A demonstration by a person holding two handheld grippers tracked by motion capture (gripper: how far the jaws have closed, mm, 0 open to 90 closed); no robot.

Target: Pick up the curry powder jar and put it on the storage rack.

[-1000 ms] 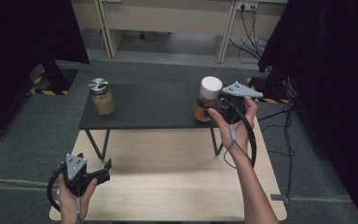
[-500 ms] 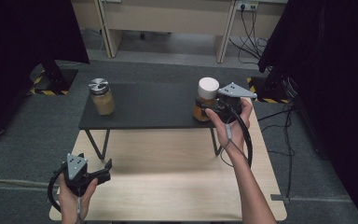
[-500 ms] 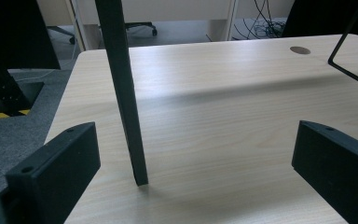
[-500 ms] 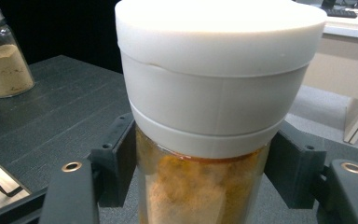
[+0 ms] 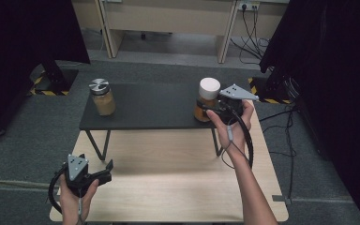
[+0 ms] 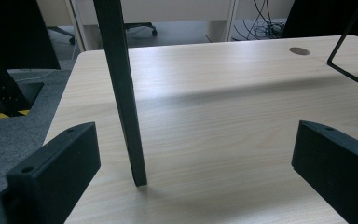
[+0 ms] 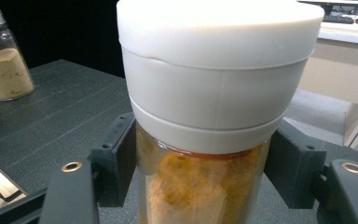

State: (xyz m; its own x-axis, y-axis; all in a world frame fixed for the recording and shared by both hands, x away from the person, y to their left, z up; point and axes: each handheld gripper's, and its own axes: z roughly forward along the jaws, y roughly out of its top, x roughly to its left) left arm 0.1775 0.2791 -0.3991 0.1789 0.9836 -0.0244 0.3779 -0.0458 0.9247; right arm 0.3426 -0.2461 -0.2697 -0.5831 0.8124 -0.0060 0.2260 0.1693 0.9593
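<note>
The right hand-held gripper point(image 5: 209, 110), clamped on the white-lidded jar point(image 5: 207, 99), sits a touch further left and nearer the person's side of the black table point(image 5: 145, 110) than a second ago. The jar goes with it, drawn a little way in from the table's right end. The grey plate on top of the gripper has swung slightly toward the jar's lid.

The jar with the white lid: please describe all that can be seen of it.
The jar with the white lid is clear, glass by its look, and holds orange-brown powder. Its white cap is tall, wide and matte like plastic, closed on top. It stands upright at the right end of the dark raised shelf. The right tool is shut on its body just below the cap, one black pad on each side.
</note>
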